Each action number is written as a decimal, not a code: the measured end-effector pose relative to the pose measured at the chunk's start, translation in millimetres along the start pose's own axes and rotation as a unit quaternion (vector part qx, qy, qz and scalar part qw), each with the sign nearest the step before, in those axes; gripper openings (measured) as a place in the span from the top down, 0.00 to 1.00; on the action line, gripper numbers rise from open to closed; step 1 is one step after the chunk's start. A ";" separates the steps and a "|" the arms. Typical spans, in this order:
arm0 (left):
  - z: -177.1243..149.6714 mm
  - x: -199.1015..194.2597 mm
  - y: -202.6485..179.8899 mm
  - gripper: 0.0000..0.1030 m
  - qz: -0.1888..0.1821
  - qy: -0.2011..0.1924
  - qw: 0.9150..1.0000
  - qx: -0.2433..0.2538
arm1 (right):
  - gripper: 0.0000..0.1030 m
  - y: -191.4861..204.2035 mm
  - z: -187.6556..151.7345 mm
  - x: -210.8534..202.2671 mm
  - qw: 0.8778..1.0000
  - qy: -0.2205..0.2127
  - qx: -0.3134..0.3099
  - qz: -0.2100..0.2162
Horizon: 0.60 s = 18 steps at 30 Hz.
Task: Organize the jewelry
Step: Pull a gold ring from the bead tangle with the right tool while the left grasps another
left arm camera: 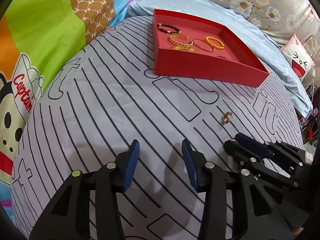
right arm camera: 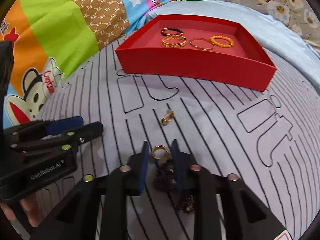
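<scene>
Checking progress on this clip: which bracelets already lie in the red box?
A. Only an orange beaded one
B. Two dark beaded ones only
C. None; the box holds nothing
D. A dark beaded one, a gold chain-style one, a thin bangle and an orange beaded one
D. The right wrist view shows, inside the red box, a dark beaded bracelet, a gold chain-style bracelet, a thin bangle and an orange beaded bracelet.
</scene>
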<state>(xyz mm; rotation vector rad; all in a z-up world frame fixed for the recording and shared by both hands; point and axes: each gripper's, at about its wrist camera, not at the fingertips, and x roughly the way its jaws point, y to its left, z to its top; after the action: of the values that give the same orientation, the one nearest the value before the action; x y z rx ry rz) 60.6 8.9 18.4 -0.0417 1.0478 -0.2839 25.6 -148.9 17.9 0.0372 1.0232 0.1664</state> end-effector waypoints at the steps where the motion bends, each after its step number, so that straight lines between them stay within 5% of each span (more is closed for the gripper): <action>1: 1.0 0.6 -0.9 0.59 -0.002 0.000 1.000 0.001 | 0.84 -2.5 -0.8 -0.9 1.000 -0.001 0.006 0.001; 18: 19.6 18.1 -67.6 0.60 -0.054 -0.006 0.997 0.057 | 0.84 -62.0 -4.6 -42.5 0.994 -0.043 0.102 -0.022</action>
<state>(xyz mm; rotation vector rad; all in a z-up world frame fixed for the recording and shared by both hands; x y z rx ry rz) 71.5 -62.7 24.3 0.0020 1.0175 -0.4406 7.5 -216.9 44.7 0.2065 0.9515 0.0188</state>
